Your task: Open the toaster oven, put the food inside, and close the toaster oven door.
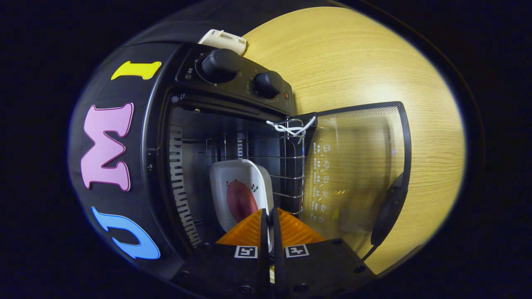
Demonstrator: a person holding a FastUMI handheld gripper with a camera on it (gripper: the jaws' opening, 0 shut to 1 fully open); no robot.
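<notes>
The black toaster oven [232, 89] stands with its glass door [357, 166] swung fully open over the wooden table [365, 58]. The whole view is rolled on its side. A white plate [232, 176] carrying a reddish-brown piece of food [241, 201] sits inside the oven cavity against the wire rack [291, 166]. My gripper [269, 218] reaches into the oven mouth. Its fingers are pressed together on the near rim of the plate, and a thin white strip of that rim shows between them.
Two black knobs [220, 64] [268, 83] sit on the oven's control panel. A white cord [291, 126] is tied to the rack's front corner. The door's dark handle [388, 211] runs along its outer edge. A white object [222, 39] lies behind the oven.
</notes>
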